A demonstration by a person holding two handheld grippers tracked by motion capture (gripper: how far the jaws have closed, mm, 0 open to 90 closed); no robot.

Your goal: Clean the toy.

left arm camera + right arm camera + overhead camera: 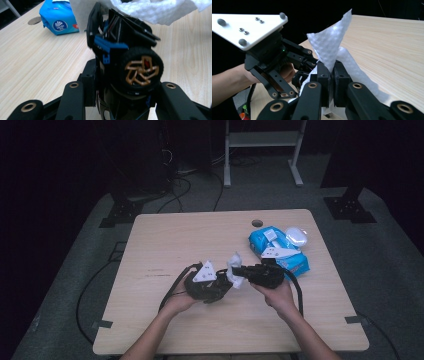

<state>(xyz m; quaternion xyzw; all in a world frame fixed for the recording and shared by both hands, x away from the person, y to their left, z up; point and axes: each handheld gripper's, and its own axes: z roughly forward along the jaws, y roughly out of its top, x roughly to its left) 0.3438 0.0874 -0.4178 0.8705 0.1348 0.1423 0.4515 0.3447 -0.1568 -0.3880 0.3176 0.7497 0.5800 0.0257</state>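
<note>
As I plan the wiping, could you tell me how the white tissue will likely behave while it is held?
The white tissue looks floppy: it drapes and creases beyond the right gripper. Probably very light, and thin enough to tear against the toy car.

Toy car [125, 57]: black body, blue parts, gold-spoked wheel with red centre. Tissue [329, 47]: white, dimpled. Wipes pack [277, 249], far right: bright blue. Table [165, 240]: pale woodgrain.
</note>
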